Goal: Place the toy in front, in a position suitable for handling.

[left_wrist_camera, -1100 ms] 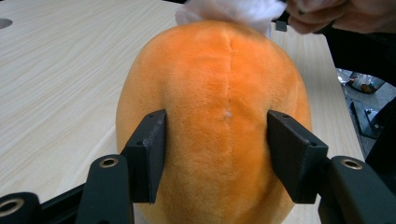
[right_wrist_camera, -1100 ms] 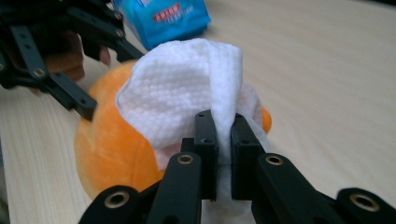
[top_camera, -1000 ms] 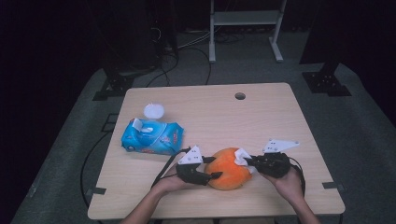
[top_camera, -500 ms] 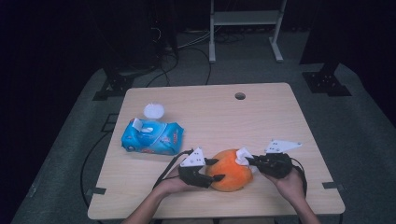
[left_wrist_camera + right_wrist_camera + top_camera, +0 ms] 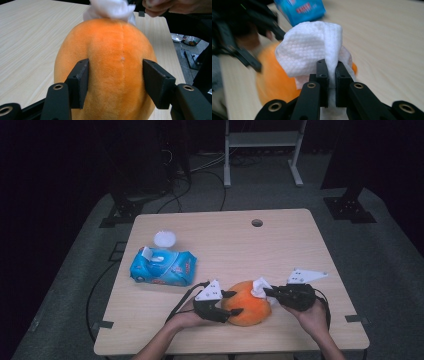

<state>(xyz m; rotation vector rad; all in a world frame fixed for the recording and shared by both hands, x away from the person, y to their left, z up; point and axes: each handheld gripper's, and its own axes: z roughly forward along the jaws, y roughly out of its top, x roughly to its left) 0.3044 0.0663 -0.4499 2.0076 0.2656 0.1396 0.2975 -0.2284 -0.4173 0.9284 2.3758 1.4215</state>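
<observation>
High view, desk inventory, taken from my side.

Item one: orange plush toy (image 5: 248, 309), lying near the front edge of the desk, right of centre. My left gripper (image 5: 229, 304) has its jaws partly spread and pressed against both flanks of the plush, steadying it.

Item two: white wipe (image 5: 312, 51), bunched, pinched in my right gripper (image 5: 331, 85), whose jaws are closed down to a narrow slit on the cloth. The wipe rests against the top right end of the plush.

Item three: blue wipe packet (image 5: 162, 267), toward the left edge, flap raised. White round lid (image 5: 164, 239) just behind it.

Status, as I judge it: wipe drawn and brought to the toy, toy secured; wiping under way. Left to do: cover the remaining surface, release the toy, set the wipe aside.
</observation>
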